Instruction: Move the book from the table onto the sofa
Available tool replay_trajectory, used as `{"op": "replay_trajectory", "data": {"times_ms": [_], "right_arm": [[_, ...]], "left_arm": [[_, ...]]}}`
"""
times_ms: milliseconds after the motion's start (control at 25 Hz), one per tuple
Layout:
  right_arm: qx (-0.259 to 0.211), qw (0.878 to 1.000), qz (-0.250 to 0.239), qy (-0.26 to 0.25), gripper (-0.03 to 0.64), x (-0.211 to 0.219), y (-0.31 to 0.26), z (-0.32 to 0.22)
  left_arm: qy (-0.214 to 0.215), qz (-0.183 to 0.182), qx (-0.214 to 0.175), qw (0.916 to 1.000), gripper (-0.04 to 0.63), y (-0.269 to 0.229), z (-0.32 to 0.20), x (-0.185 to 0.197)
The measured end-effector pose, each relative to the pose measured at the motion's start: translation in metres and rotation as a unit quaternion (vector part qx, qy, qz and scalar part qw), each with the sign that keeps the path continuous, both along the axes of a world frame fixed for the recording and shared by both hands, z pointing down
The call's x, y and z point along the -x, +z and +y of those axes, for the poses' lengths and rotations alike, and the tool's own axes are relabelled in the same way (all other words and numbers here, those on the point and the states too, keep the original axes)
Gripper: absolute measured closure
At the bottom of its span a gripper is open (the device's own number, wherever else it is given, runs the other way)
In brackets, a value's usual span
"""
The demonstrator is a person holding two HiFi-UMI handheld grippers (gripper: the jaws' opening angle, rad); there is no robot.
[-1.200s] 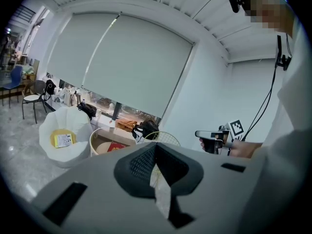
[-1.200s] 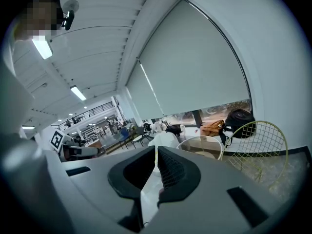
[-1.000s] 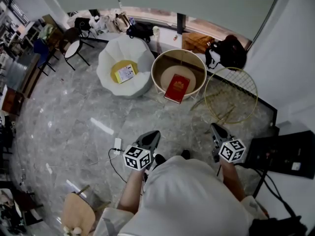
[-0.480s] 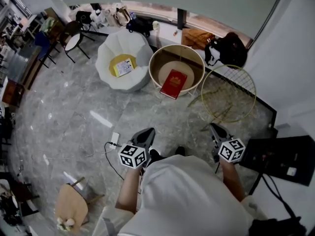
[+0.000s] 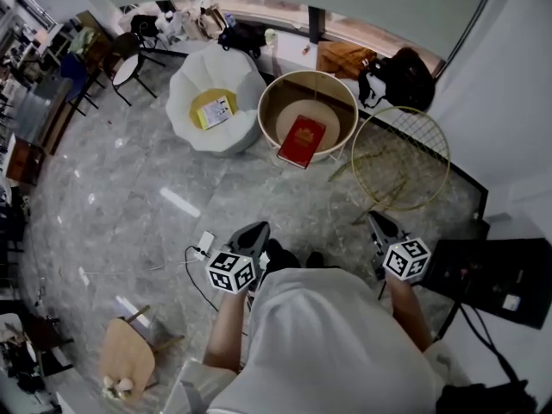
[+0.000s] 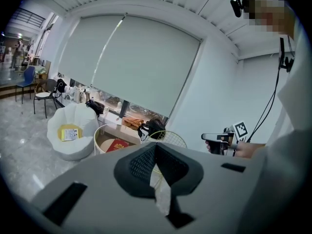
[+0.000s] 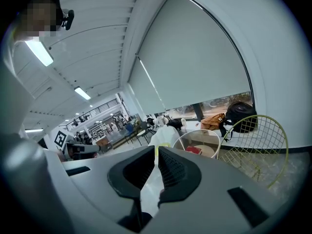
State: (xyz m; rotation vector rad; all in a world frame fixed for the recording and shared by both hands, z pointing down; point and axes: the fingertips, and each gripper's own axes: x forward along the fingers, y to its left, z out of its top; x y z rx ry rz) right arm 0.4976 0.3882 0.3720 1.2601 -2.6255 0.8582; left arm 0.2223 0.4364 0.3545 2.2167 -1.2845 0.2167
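- Far L: dark chairs (image 5: 129, 67) by the desks; wooden stool (image 5: 129, 360) at bottom L on the marble floor.
- White petal-shaped sofa (image 5: 194, 128) stands L of centre, w/ a yellow cushion (image 5: 205, 102) on its seat and a small booklet (image 5: 222, 108) on the cushion.
- White plug block (image 5: 205, 244) w/ cable lies on the floor, just L of the L claw.
- Left claw (image 5: 259, 229) is held low in front of the person, pointing fwd toward sofa and surface; in the left gripper view its jaws are closed tight (image 6: 155, 146), nothing btwn them.
- Round surface (image 5: 285, 97) w/ a raised rim stands just R of the sofa, nearly touching it.
- Red book (image 5: 301, 141) lies flat on the surface, inside the rim, on the near side; well apart from both claws. Also seen in the left gripper view (image 6: 116, 145) and right gripper view (image 7: 194, 150).
- Right claw (image 5: 377, 222) is held at about the same height as the L one, also pointing fwd; jaws closed to a thin slit (image 7: 157, 150), empty.
- Gold wire hoop frame (image 5: 401, 158) stands R of the surface.
- Black backpack (image 5: 405, 80) by the window wall behind it.
- Black case (image 5: 500, 274) at far R, beside the R claw.
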Motion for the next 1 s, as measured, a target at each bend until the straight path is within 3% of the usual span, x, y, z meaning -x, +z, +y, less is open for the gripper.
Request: {"op": "replay_trajectory", "data": {"times_ms": [480, 1000], "right_arm": [[0.008, 1.000, 0.010, 0.012, 0.572, 0.011, 0.007, -0.039], [0.022, 0.999, 0.020, 0.029, 0.572, 0.072, 0.014, -0.107]], "left_arm": [[0.008, 0.004, -0.003, 1.0000, 0.594, 0.002, -0.052, 0.016], [0.039, 0.014, 0.013, 0.9991, 0.594, 0.015, -0.137, 0.070]]}}
